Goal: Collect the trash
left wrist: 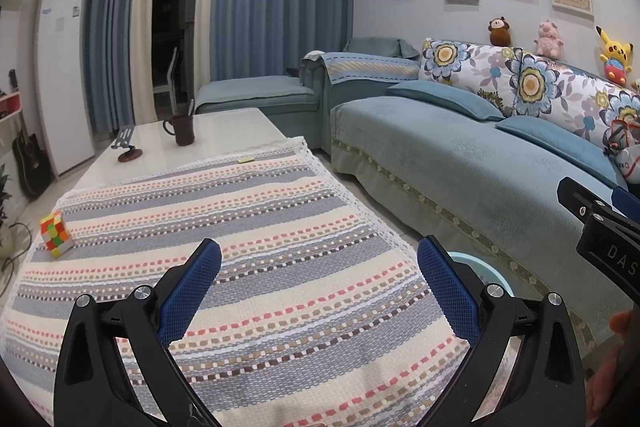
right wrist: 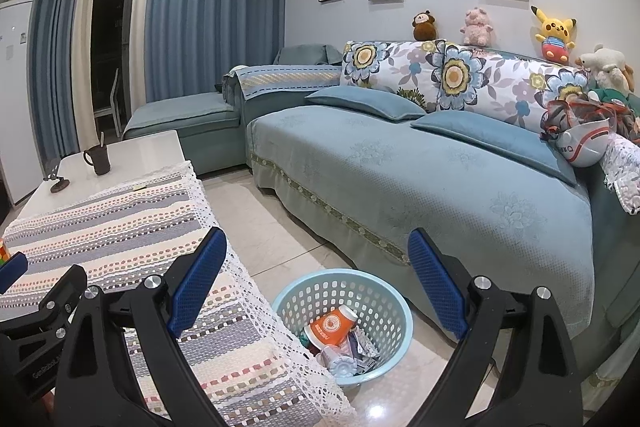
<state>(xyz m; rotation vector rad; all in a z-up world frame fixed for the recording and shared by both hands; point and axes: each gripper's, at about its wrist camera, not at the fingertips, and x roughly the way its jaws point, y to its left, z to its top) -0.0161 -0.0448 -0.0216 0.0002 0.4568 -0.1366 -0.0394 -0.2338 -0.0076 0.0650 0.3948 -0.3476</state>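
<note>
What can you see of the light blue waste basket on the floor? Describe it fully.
The waste basket is round, pale blue, apparently plastic, its wall pierced with rows of holes. It stands upright on the tiled floor between the cloth-covered table and the sofa. Inside lie an orange paper cup, a clear lidded cup and wrappers.

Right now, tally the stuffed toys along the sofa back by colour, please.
Brown: 1, the monkey
Pink: 1, the pig
Yellow: 1, the yellow plush
Cream: 1, the cream plush
Total: 4
</note>
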